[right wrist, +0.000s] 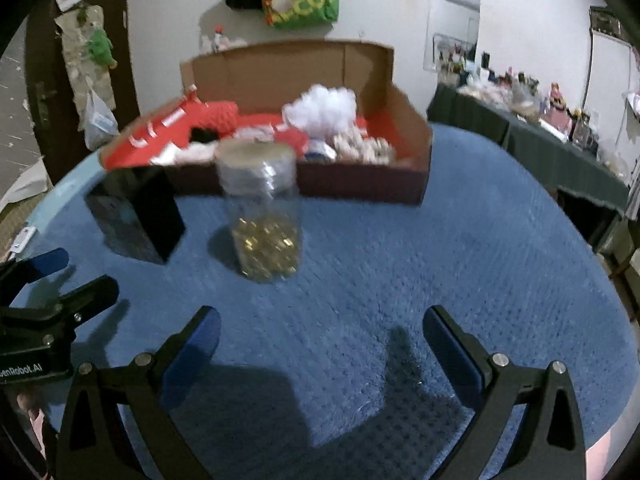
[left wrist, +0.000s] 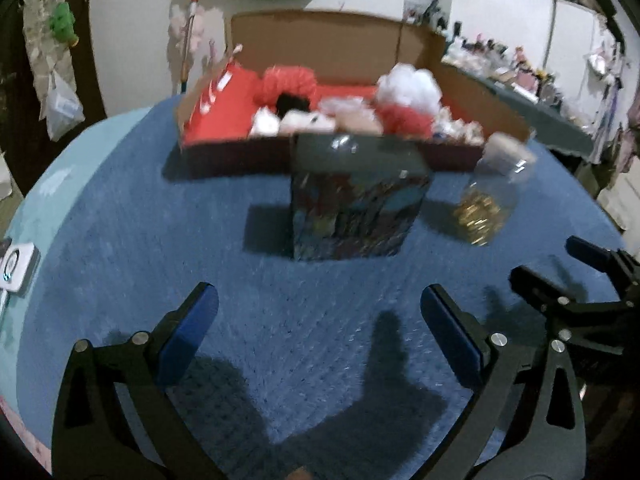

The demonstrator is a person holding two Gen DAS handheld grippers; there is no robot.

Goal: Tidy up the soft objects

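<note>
Blue blanket (left wrist: pixel 120 208) supports the open cardboard box (left wrist: pixel 336 44), which groups the soft objects (left wrist: pixel 408 88) for sorting. Left gripper (left wrist: pixel 320 320) and right gripper (right wrist: pixel 322 340) hover empty, jaws wide.

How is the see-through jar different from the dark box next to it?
The jar is round and clear, so you can see gold bits piled at its bottom; the dark box is square-sided, and you cannot see through its printed walls. The jar wears a pale lid; the box is open on top. Both stand upright on the blue cloth.
</note>
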